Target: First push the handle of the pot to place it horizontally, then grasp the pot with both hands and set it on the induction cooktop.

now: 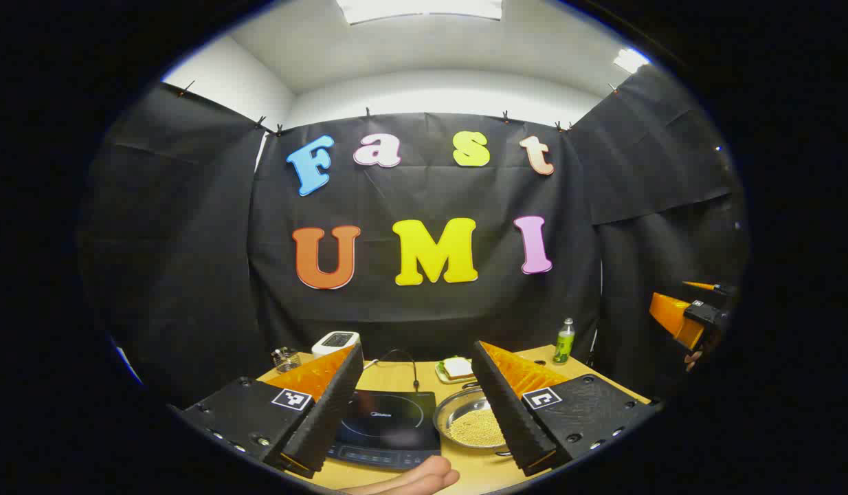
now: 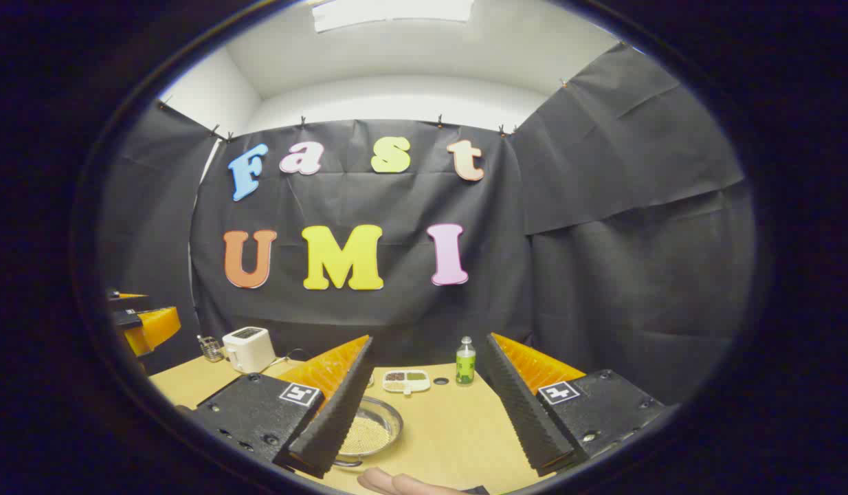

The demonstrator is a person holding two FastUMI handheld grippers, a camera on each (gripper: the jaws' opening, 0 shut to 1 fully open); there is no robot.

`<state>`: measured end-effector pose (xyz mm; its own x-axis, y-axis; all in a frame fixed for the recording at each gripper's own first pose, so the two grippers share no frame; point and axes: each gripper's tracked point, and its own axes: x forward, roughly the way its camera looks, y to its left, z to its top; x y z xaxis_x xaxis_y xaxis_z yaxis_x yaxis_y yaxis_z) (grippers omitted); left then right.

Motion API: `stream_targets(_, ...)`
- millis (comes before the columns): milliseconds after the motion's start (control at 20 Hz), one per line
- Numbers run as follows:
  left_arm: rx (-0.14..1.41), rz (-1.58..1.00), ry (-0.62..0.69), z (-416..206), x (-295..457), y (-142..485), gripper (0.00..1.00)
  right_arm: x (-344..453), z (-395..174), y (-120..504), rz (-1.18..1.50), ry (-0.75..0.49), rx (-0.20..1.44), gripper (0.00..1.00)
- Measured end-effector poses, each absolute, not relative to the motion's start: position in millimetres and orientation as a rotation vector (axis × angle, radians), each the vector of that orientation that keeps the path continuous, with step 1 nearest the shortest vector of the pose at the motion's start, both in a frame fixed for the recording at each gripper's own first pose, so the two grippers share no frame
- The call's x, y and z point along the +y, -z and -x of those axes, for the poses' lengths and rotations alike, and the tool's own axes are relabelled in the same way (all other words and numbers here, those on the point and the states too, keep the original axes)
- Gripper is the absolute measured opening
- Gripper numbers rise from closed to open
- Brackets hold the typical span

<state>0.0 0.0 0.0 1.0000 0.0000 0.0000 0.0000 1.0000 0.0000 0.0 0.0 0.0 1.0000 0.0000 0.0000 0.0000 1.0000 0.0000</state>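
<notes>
The steel pot [image 1: 465, 424] holds yellowish grains and stands on the wooden table just right of the black induction cooktop [image 1: 386, 426]. My left gripper [image 1: 417, 347] hangs open above the table's near edge, with the cooktop and pot showing between its fingers. The right finger [image 1: 513, 405] covers the pot's right side. In the right gripper view the pot [image 2: 370, 430] lies low left, partly behind the left finger [image 2: 331, 412]. My right gripper [image 2: 429, 338] is open and holds nothing. The pot's handle is hard to make out.
At the back of the table stand a white toaster [image 2: 247, 348], a wire basket [image 1: 285, 357], a plate with a sandwich [image 1: 457, 369], a divided white dish [image 2: 406, 379] and a green bottle [image 2: 465, 361]. A cable [image 1: 407, 361] runs behind the cooktop. A fingertip [image 1: 417, 478] shows at the bottom edge.
</notes>
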Motion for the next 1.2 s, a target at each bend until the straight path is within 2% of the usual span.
stream_targets(150, 0.000, 0.004, -0.002, 6, 20, -8, 0.95, 18, 9, -15, -0.018, -0.034, -0.006, 0.96)
stream_targets(200, -0.005, 0.014, -0.001, 10, 26, -13, 0.95, 21, 10, -16, -0.023, -0.037, -0.003, 1.00)
stream_targets(250, -0.010, 0.018, 0.000, 14, 31, -16, 0.95, 25, 11, -19, -0.016, -0.045, -0.008, 0.96)
stream_targets(900, -0.044, 0.038, -0.007, 26, 59, -26, 0.95, 24, 1, -9, -0.018, -0.043, 0.023, 0.96)
stream_targets(950, -0.045, 0.029, -0.005, 26, 59, -26, 0.95, 26, 0, -6, -0.026, -0.052, 0.030, 1.00)
stream_targets(1000, -0.046, 0.020, -0.003, 25, 58, -26, 0.95, 29, 0, -6, -0.032, -0.060, 0.031, 0.96)
stream_targets(1200, -0.047, 0.002, 0.005, 25, 57, -23, 0.96, 28, -9, -1, -0.024, -0.058, 0.034, 0.96)
